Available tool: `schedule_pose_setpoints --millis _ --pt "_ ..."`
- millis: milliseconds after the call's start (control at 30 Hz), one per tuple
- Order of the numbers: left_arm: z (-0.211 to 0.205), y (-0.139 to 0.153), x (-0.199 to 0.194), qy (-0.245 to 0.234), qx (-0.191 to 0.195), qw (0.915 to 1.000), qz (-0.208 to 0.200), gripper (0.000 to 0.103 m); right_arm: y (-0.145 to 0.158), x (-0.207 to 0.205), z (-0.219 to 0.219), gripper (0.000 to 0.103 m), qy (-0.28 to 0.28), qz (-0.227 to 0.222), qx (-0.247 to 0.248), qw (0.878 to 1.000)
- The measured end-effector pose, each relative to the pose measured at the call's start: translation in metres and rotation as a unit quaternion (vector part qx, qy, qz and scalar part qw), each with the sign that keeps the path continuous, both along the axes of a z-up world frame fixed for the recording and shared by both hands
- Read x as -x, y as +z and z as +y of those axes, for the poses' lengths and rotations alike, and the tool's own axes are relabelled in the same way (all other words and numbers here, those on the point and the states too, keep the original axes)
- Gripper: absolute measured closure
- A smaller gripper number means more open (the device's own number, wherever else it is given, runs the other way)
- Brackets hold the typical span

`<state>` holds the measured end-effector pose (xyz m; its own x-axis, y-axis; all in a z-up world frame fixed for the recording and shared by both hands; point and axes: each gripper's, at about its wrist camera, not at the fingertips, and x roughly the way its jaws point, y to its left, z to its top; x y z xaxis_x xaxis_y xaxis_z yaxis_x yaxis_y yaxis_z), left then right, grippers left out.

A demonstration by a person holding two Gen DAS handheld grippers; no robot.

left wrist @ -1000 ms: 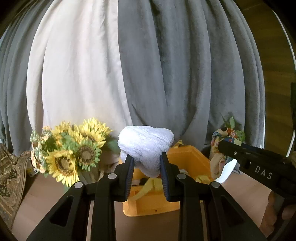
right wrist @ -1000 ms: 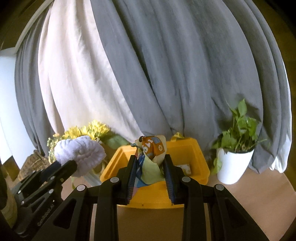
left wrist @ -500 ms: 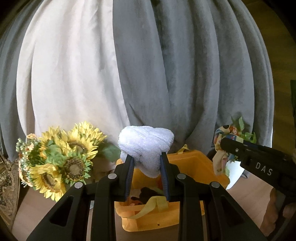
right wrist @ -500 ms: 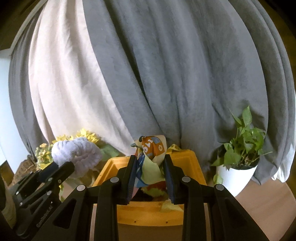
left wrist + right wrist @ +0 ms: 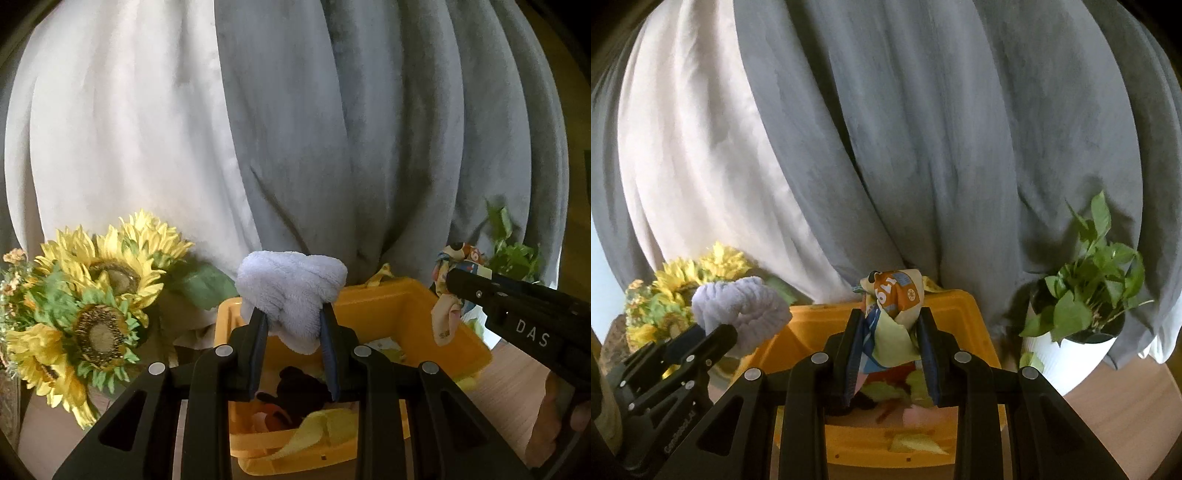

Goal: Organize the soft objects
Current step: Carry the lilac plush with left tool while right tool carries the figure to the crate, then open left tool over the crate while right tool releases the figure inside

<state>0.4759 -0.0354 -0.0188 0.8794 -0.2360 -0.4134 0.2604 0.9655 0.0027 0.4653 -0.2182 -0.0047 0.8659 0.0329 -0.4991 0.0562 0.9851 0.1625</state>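
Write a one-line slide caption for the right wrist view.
Right claw grips a printed cloth above the yellow bin, potted plant beside it.

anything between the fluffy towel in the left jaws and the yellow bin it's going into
Nothing visible does. The lavender towel hangs over the open yellow bin, which already holds other cloths; the printed cloth is beside it, not beneath.

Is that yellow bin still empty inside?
No, the yellow bin already holds crumpled cloths in yellow, orange and dark colours beneath the right tongs.
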Motion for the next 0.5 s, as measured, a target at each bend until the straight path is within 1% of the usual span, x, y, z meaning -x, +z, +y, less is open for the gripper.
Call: schedule_pose_setpoints --millis 200,333,500 --pt "-0.005 -0.014 -0.019 -0.004 -0.014 0.9996 0.026 0.075 -0.020 -0.024 -0.003 0.073 -0.002 0.041 0.001 0.999" --pt "-0.011 -0.025 -0.029 -0.010 -0.031 0.9987 0.040 0.075 -0.034 -0.035 -0.006 0.073 -0.002 0.066 -0.006 0.998" --pt "-0.015 -0.035 -0.041 -0.013 -0.039 0.9972 0.063 0.073 -0.050 -0.048 -0.008 0.073 0.000 0.101 -0.011 0.995"
